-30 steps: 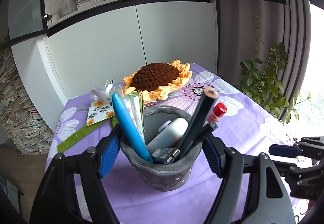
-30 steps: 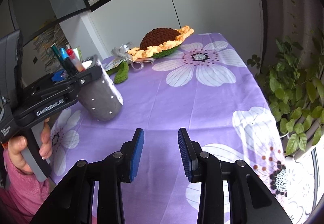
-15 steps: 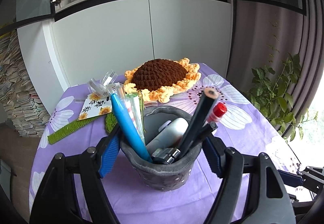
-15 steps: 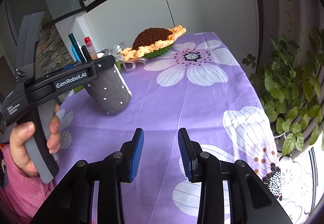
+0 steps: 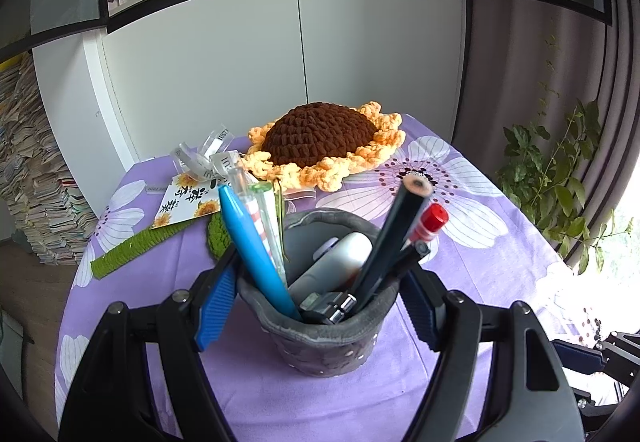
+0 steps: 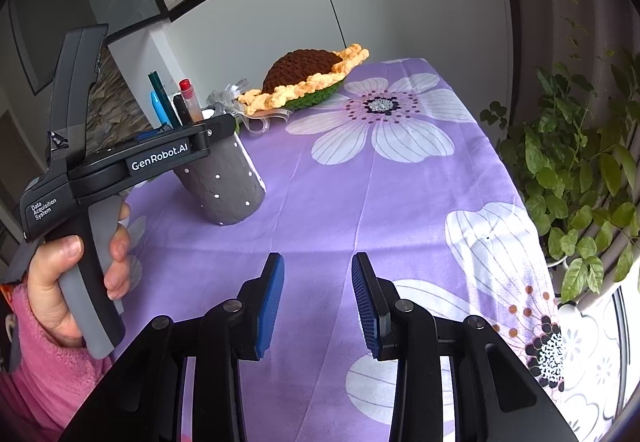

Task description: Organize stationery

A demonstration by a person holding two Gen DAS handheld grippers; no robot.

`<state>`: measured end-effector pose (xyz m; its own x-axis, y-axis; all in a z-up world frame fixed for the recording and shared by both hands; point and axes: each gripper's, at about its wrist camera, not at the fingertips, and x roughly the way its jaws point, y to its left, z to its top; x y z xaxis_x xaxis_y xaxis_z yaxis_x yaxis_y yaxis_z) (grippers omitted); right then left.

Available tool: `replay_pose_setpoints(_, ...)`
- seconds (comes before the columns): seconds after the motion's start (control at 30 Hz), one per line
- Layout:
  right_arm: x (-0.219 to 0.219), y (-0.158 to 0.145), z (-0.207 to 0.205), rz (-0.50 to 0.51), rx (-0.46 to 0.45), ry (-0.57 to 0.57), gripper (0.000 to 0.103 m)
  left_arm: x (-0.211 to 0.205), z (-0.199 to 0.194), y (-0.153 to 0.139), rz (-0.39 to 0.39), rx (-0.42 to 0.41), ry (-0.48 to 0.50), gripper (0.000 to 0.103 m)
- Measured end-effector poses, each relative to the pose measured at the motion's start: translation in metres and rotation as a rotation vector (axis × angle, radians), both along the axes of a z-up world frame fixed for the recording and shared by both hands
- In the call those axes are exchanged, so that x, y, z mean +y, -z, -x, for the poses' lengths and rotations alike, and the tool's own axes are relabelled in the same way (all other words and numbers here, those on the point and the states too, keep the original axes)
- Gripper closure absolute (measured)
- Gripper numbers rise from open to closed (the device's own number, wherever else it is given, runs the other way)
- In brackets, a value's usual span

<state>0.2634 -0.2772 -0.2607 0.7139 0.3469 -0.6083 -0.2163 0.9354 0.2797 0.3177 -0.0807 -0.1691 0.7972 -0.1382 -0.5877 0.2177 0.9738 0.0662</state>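
Observation:
A grey dotted pen holder [image 5: 324, 342] sits between the blue pads of my left gripper [image 5: 318, 308], which is shut on its upper wall. In it stand a blue pen [image 5: 252, 254], a dark pencil [image 5: 392, 238], a red-capped pen [image 5: 430, 222] and a white tube [image 5: 336, 266]. The right wrist view shows the holder [image 6: 224, 186] tilted, its base at the purple cloth, with a hand gripping the left gripper's handle [image 6: 92, 274]. My right gripper [image 6: 317, 294] hovers open over the cloth with nothing between its pads.
A crocheted sunflower [image 5: 320, 138] lies at the table's far end, with a printed card [image 5: 188, 202], a clear ribbon [image 5: 200, 158] and a green crochet strip [image 5: 132, 250] to its left. A potted plant [image 6: 580, 162] stands past the right table edge [image 6: 516, 178].
The left gripper has rolled to a more level view and carried the pen holder a little toward the table's middle. The right gripper has stayed still.

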Motion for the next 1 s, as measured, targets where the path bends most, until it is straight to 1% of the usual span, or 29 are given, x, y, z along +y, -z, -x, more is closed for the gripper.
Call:
replay_pose_setpoints(0.23, 0.001, 0.0, 0.0, 0.001, 0.002, -0.001, 0.067, 0.0, 0.0, 0.0, -0.003, -0.001, 0.002, 0.03)
replay_pose_setpoints(0.37, 0.002, 0.0, 0.0, -0.001, 0.004, -0.002, 0.067, -0.001, 0.001, 0.001, -0.019, -0.004, -0.001, 0.028)
replay_pose_setpoints(0.43, 0.002, 0.001, 0.0, -0.003, 0.006, -0.004, 0.067, -0.002, 0.002, -0.001, -0.04, -0.016, -0.005, 0.027)
replay_pose_setpoints(0.47, 0.003, 0.002, 0.0, -0.004, 0.006, -0.006, 0.067, -0.003, 0.003, -0.002, -0.047, -0.024, -0.004, 0.026)
replay_pose_setpoints(0.57, 0.004, 0.002, 0.0, -0.007, 0.008, -0.009, 0.067, -0.003, 0.008, -0.007, -0.068, -0.064, -0.014, 0.014)
replay_pose_setpoints(0.63, 0.005, 0.002, 0.0, -0.01, 0.007, -0.01, 0.067, -0.001, 0.012, -0.011, -0.069, -0.079, -0.017, 0.014)
replay_pose_setpoints(0.77, 0.004, 0.002, -0.001, -0.014, 0.008, -0.006, 0.067, 0.005, 0.015, -0.015, -0.067, -0.078, -0.027, 0.013)
replay_pose_setpoints(0.9, 0.005, -0.003, 0.0, -0.016, 0.005, -0.006, 0.067, 0.009, 0.029, -0.026, -0.092, -0.125, -0.049, 0.013)
replay_pose_setpoints(0.93, 0.005, -0.005, 0.001, -0.014, 0.002, -0.007, 0.067, 0.009, 0.031, -0.028, -0.094, -0.132, -0.048, 0.011)
replay_pose_setpoints(0.97, 0.006, -0.007, 0.004, -0.008, -0.003, -0.01, 0.067, 0.01, 0.034, -0.031, -0.095, -0.139, -0.05, 0.002)
replay_pose_setpoints(1.0, 0.008, -0.009, 0.006, -0.002, -0.009, -0.012, 0.067, 0.011, 0.037, -0.035, -0.095, -0.154, -0.056, 0.001)
